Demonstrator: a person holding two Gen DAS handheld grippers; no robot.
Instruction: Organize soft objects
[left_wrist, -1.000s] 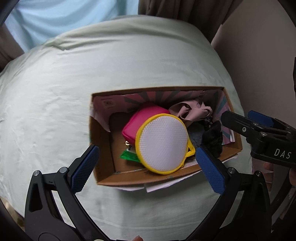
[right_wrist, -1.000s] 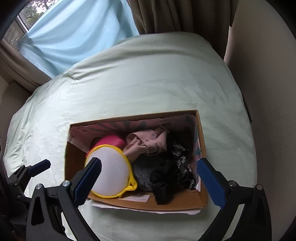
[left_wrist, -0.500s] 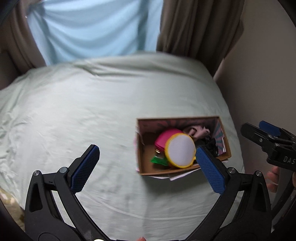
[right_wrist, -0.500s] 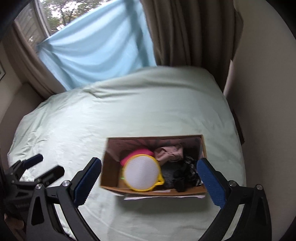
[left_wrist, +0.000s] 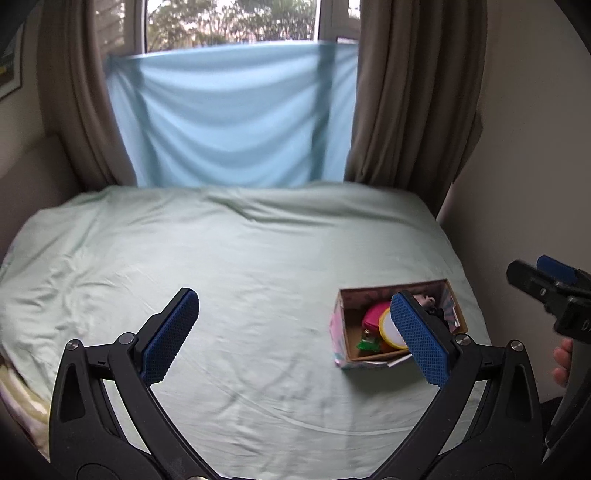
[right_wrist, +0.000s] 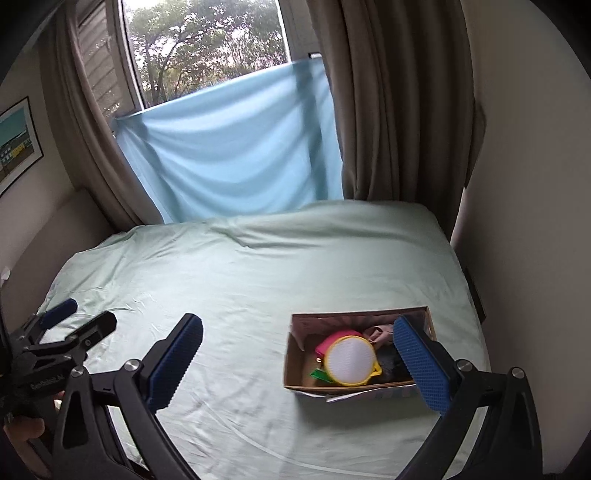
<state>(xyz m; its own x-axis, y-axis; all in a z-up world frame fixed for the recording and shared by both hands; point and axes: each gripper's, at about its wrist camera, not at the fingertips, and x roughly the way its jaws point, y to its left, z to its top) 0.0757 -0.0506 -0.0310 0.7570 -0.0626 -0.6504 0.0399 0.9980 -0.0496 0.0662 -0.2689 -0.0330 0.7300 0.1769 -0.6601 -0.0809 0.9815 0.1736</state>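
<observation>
A cardboard box (left_wrist: 341, 332) (right_wrist: 291, 373) sits on the pale green bed at the near right. Inside lie a round white mesh pouch with a yellow rim (right_wrist: 350, 361) (left_wrist: 390, 329), a pink pouch (right_wrist: 334, 340) (left_wrist: 373, 314), a green item (right_wrist: 320, 376) (left_wrist: 367, 345), a beige cloth (right_wrist: 380, 332) and dark fabric (right_wrist: 389, 363). My left gripper (left_wrist: 295, 338) is open and empty, held well back from the box. My right gripper (right_wrist: 301, 369) is also open and empty, its right finger overlapping the box's right end in the right wrist view.
The bedsheet (left_wrist: 221, 258) spreads wide to the left of the box. A light blue cloth (left_wrist: 229, 118) hangs over the window between brown curtains (left_wrist: 410, 96). A wall (right_wrist: 535, 184) runs close along the bed's right side. A hand (left_wrist: 563, 363) holds the right gripper.
Both grippers have pulled up and back from just over the box, so the whole bed and window now show. The box and its contents stay put.
</observation>
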